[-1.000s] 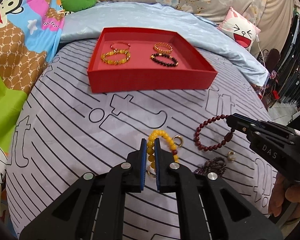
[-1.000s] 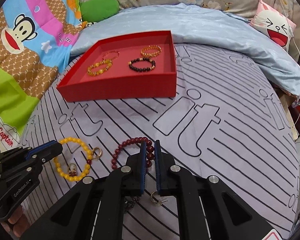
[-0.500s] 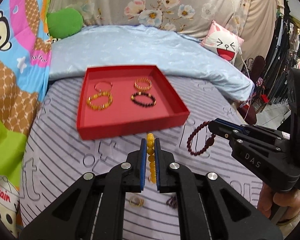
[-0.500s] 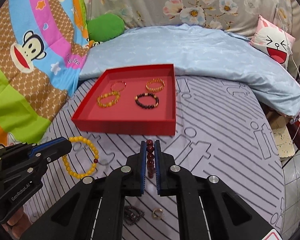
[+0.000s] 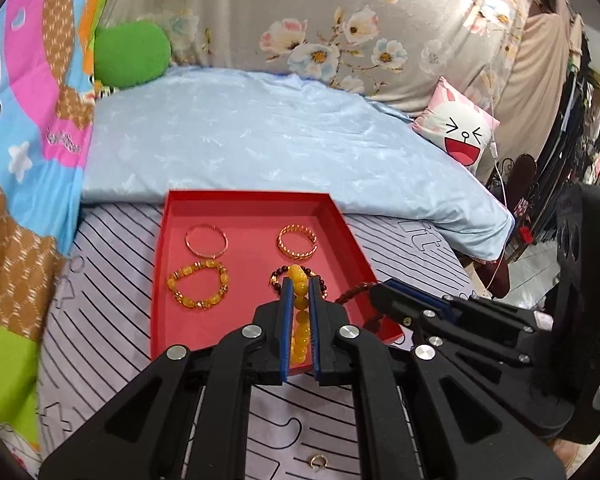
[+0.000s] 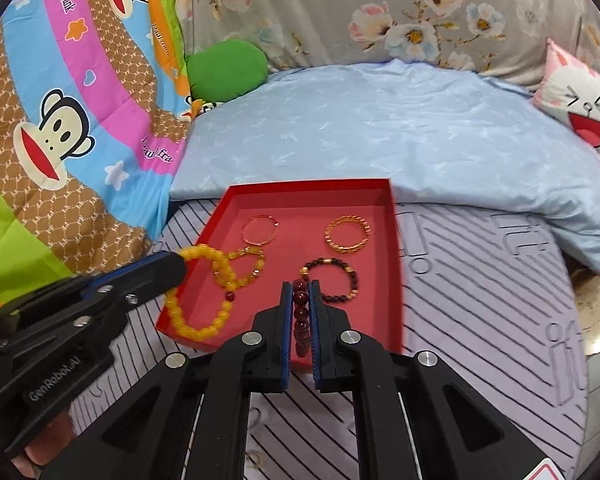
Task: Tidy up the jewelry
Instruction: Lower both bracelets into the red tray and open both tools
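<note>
My left gripper (image 5: 299, 285) is shut on a yellow bead bracelet (image 5: 299, 316), held above the near part of the red tray (image 5: 159, 280). The bracelet also shows in the right wrist view (image 6: 204, 292), hanging over the tray's near left corner. My right gripper (image 6: 300, 286) is shut on a dark red bead bracelet (image 6: 301, 320), held over the tray's (image 6: 392, 280) near edge. The tray holds a thin gold bangle (image 5: 206, 241), a gold chain bracelet (image 5: 297, 240), an amber bead bracelet (image 5: 198, 285) and a dark bead bracelet (image 6: 332, 280).
The tray lies on a striped grey bedspread (image 5: 100, 360). A gold ring (image 5: 319, 462) lies on the spread near me. A pale blue quilt (image 5: 260, 140) is behind the tray, with a green cushion (image 5: 130, 54) and a bunny cushion (image 5: 458, 136).
Both grippers have lifted their bracelets off the bedspread and carried them forward, now over the near part of the red tray.
</note>
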